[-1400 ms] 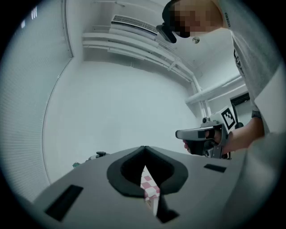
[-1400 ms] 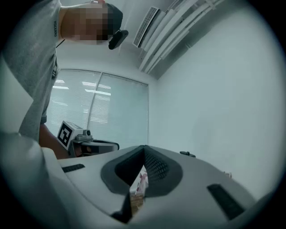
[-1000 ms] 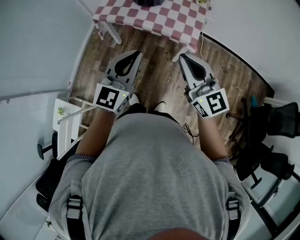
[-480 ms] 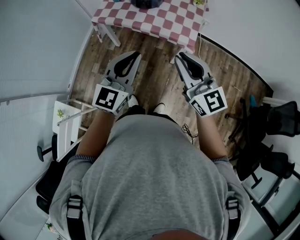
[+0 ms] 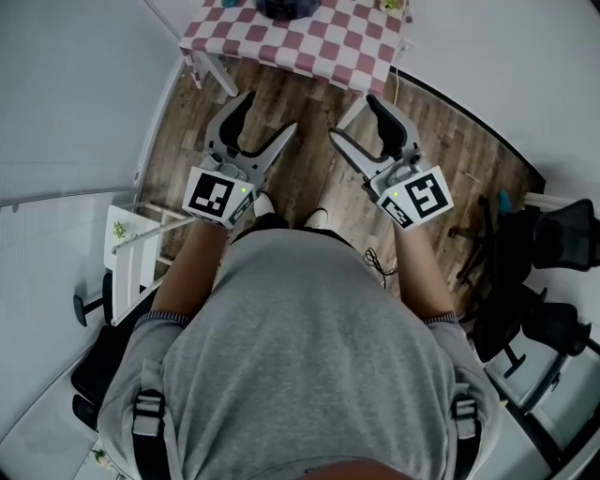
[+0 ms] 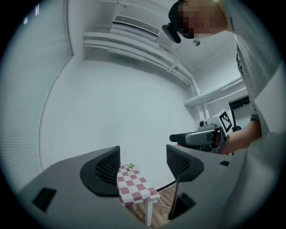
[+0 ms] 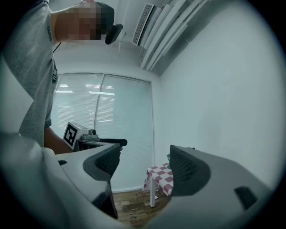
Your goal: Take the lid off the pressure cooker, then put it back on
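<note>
Left hand-held gripper [image 5: 269,112] and right hand-held gripper [image 5: 352,117] have just opened wide, with nothing between the jaws. A dark thing, likely the cooker [image 5: 286,7], sits on the counter [image 5: 328,42], well ahead. Step closer first, then reach for the lid slowly.

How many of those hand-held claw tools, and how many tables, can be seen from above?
Grippers: 2 (left gripper, right gripper, both open and empty)
Checkered table: 1
Total: 3
</note>
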Demonstrator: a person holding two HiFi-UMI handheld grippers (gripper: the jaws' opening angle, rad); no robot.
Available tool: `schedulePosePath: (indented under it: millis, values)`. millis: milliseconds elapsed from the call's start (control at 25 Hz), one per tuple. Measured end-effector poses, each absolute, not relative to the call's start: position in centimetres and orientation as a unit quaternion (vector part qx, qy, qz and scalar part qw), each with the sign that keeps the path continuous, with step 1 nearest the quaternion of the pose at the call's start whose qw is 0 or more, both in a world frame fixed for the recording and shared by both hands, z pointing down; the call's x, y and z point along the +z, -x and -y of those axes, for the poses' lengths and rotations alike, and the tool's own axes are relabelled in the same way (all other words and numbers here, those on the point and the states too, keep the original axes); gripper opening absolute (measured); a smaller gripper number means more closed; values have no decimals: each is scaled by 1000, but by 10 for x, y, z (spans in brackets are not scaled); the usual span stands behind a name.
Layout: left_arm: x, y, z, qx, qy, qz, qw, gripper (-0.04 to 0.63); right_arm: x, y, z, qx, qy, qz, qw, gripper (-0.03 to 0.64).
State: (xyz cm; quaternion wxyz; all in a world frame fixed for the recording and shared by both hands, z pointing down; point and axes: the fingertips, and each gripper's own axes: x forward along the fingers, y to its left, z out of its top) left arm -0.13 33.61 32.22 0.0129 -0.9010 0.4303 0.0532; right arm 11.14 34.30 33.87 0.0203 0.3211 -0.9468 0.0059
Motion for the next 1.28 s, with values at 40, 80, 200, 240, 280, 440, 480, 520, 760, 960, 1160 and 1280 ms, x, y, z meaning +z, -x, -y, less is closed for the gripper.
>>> schedulePosePath:
  millis: [40,80,200,240,280,440,480,520,760,960,1160,1280]
  values:
    - [321,-2,-337,52,902,-428,14,336,339,-113,-343,6,-317,948,22,360]
    - [320,-6,-338,51,903,-426,15,336,340,-114,-343,5,-313,949,23,368]
    - [321,-15,-340,47,902,-428,15,339,341,-121,-343,3,-305,952,27,384]
    - [322,-17,-341,46,901,-431,15,339,341,-122,-344,3,-302,953,28,389]
    - [322,-19,-343,44,900,-433,15,339,342,-123,-345,3,-298,954,28,390]
    - [323,-24,-343,40,898,-438,16,339,345,-125,-343,1,-284,958,32,393]
    - [323,-23,-342,41,897,-439,16,339,346,-124,-341,0,-281,959,34,393]
    - [323,-23,-340,41,897,-441,15,339,347,-123,-339,-1,-278,960,35,393]
    - [330,-8,-316,45,897,-439,12,339,346,-103,-315,-2,-258,965,36,396]
    - [331,18,-283,39,902,-430,15,336,347,-72,-281,-1,-259,965,45,397]
    - [332,50,-247,42,905,-422,13,337,346,-30,-246,-16,-263,963,58,400]
    - [325,73,-224,47,907,-419,16,337,342,-2,-226,-28,-267,961,65,407]
